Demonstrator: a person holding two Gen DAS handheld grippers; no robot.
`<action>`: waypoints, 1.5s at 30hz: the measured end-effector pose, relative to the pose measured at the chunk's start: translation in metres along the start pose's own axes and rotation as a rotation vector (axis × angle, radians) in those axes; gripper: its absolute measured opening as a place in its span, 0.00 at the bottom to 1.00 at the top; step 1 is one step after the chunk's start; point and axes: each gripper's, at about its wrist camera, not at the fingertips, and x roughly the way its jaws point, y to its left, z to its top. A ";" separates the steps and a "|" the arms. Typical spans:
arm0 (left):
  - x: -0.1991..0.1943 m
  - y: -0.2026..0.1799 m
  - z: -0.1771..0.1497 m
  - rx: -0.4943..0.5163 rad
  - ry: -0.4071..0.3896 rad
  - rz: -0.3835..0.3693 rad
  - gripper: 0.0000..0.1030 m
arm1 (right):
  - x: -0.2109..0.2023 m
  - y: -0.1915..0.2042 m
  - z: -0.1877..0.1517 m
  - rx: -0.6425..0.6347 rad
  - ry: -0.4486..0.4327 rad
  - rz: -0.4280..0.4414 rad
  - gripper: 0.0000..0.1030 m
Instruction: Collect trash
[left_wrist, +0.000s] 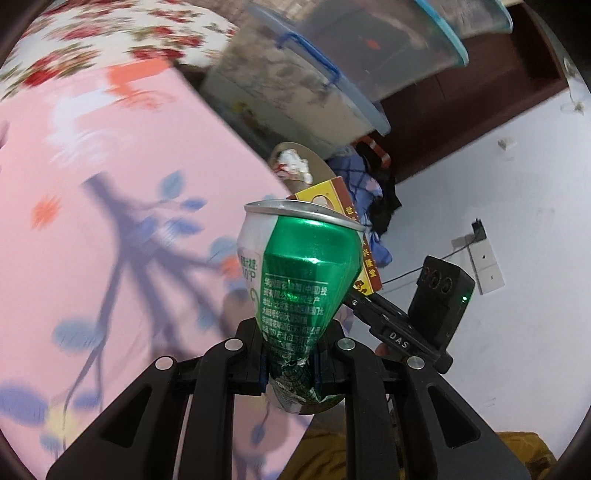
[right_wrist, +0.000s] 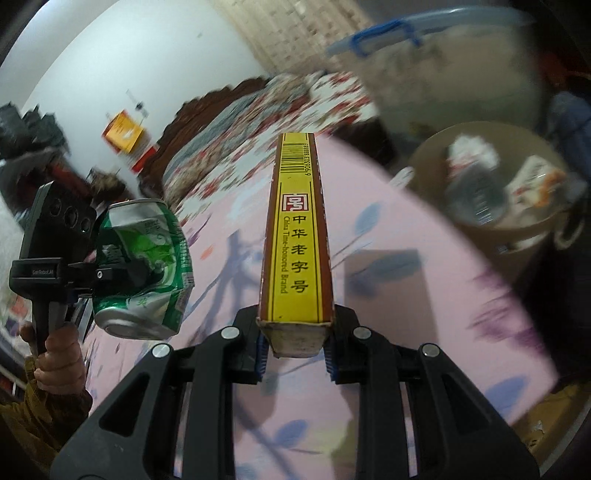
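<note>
Left gripper: nearly closed, pinching a crushed green can held above the pink bedsheet.
Right gripper: narrowly parted, clamping a yellow box end-on over the same sheet.
Bin: beyond the bed's edge, holding wrappers and a bottle.

Pink leaf-print sheet, floral quilt, lidded plastic bins.

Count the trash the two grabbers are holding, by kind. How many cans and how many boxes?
Crushed green can, held in the left hand-held gripper: 1
Yellow and brown box, held in the right hand-held gripper: 1
Total: 2
More scraps sit in the round bin, too blurred to count.
</note>
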 end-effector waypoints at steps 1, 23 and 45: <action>0.011 -0.009 0.014 0.020 0.015 -0.004 0.14 | -0.006 -0.011 0.006 0.010 -0.021 -0.020 0.25; 0.234 -0.068 0.183 0.225 0.173 0.350 0.69 | 0.001 -0.157 0.088 0.136 -0.123 -0.359 0.75; 0.033 -0.055 -0.014 0.301 -0.216 0.522 0.77 | -0.050 -0.008 -0.021 0.169 -0.226 -0.288 0.75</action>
